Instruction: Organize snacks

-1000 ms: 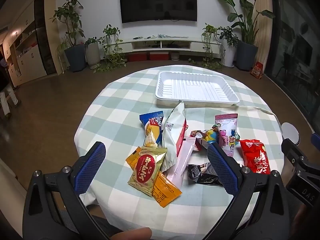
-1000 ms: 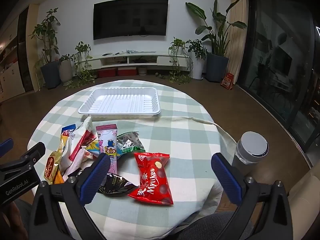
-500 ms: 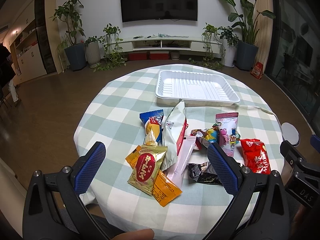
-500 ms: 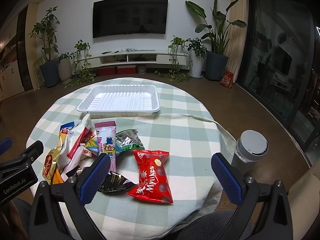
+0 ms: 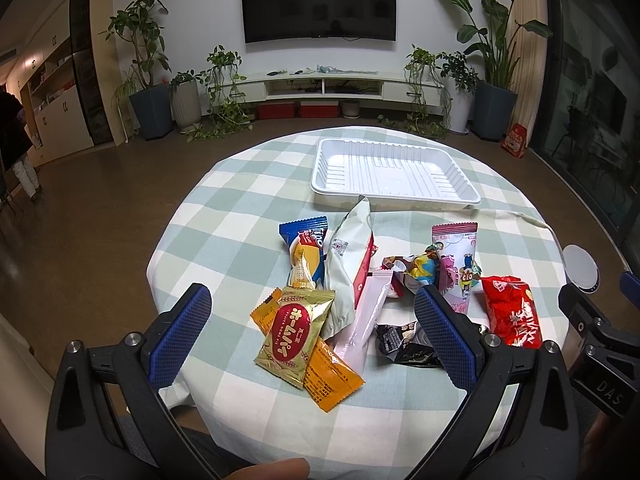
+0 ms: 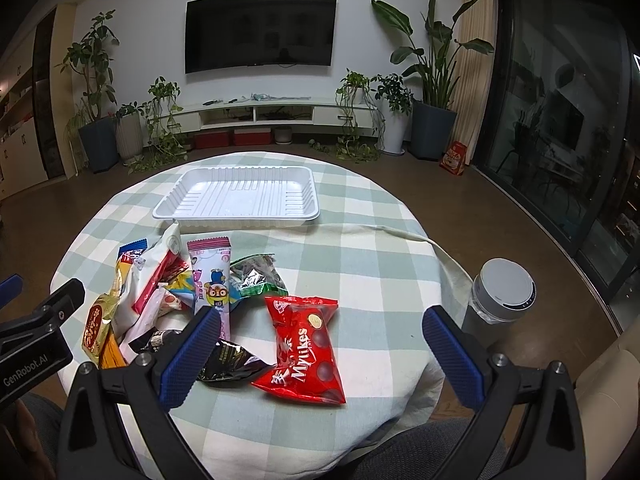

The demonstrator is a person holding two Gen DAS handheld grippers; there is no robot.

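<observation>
Snacks are heaped on the near half of a round checked table, and both tongs are held just short of them, above the near edge. Between the wide-open blue pads of the left gripper a gold packet is seen lying across an orange one, with a white pouch and a blue wrapper just beyond. A black wrapper lies beside the left finger of the right gripper, which is likewise spread open and grips nothing; a red Mylikes bag rests between its pads. A pink packet and what seems to be a green-edged foil packet lie further ahead. Beyond the heap a white tray is set, with nothing in it.
</observation>
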